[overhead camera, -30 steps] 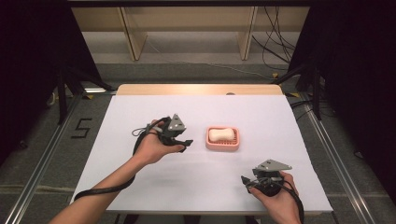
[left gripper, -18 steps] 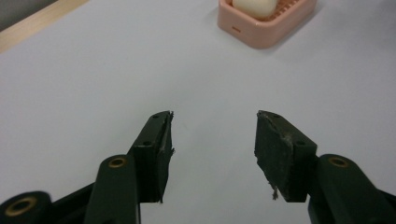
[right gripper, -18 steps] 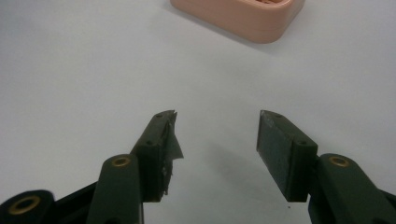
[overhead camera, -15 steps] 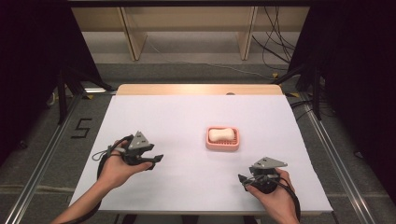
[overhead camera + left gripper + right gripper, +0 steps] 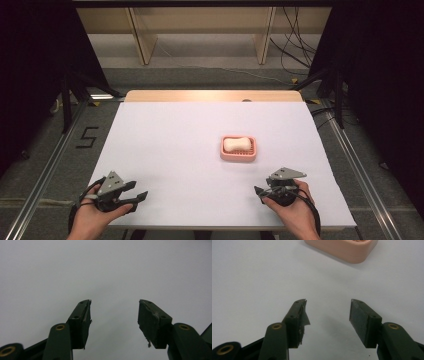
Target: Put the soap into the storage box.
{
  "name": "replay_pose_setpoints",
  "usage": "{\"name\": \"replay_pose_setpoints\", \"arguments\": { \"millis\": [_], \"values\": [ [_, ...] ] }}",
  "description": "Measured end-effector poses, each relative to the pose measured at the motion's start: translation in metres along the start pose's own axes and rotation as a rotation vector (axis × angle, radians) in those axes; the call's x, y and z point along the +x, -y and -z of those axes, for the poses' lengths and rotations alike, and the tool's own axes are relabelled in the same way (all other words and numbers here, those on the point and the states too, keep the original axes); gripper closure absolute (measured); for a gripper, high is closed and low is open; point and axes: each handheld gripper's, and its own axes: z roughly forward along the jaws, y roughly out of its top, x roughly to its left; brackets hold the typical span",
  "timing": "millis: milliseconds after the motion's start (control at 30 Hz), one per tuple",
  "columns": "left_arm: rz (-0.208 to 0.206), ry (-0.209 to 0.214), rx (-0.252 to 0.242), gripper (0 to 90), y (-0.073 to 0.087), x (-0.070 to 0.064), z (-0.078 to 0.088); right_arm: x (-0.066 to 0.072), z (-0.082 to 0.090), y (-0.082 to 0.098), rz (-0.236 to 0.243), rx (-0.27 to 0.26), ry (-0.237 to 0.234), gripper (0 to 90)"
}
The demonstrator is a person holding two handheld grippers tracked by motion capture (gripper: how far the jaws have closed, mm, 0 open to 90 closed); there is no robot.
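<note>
Resting near the front edge of the white table surface (image 5: pixel 200 130), both grippers are empty and well apart from the work. The left gripper (image 5: pixel 134 194) sits by the front left corner; its jaws have just been opening, and the left gripper view shows them parted with nothing but bare white surface between them. The right gripper (image 5: pixel 261 192) lies near the front right part of the surface, jaws likewise spread and holding nothing, pointed toward the pink rectangular plastic soap dish (image 5: pixel 238 149).

That dish stands right of the surface's middle, with the pale oval bar of soap (image 5: pixel 237 144) lying inside it.

Several risks seem likely from here. The dish looks light and sits loose on a smooth surface, so a jaw that comes in low and meets its wall could push it away rather than grip it. The soap is rounded and probably slick; a pinch on its curved ends could squirt it out onto the table. The left gripper has a long way to reach, and a fast sweep across could clip the dish's near rim and tip the soap out.
</note>
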Motion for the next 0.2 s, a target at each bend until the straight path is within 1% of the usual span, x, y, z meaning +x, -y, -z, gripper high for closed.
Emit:
{"name": "replay_pose_setpoints", "arguments": {
  "millis": [33, 67, 100, 133, 167, 200],
  "values": [
    [0.017, -0.006, -0.004, 43.4, 0.0025, -0.0012, 0.0012, 0.0003, 0.0002, -0.0001, -0.004, 0.000, -0.004, 47.6],
    [0.020, -0.010, 0.000, 43.4, 0.0046, -0.0016, 0.0035, -0.0004, -0.0001, -0.0001, 0.008, -0.005, -0.001, 47.6],
    [0.011, 0.002, -0.009, 43.4, 0.0060, -0.0012, 0.0043, -0.0003, -0.0001, -0.0001, 0.007, -0.005, -0.002, 47.7],
    [0.015, -0.005, -0.005, 43.4, 0.0080, -0.0022, 0.0054, -0.0002, -0.0002, -0.0001, 0.007, -0.004, -0.003, 47.7],
    [0.025, 0.005, -0.008, 43.4, 0.0099, -0.0042, 0.0052, -0.0003, -0.0002, -0.0001, 0.007, -0.005, -0.004, 47.6],
    [0.019, -0.003, -0.003, 43.4, 0.0105, -0.0045, 0.0056, -0.0002, -0.0002, -0.0001, 0.004, -0.006, -0.004, 47.7]
  ]
}}
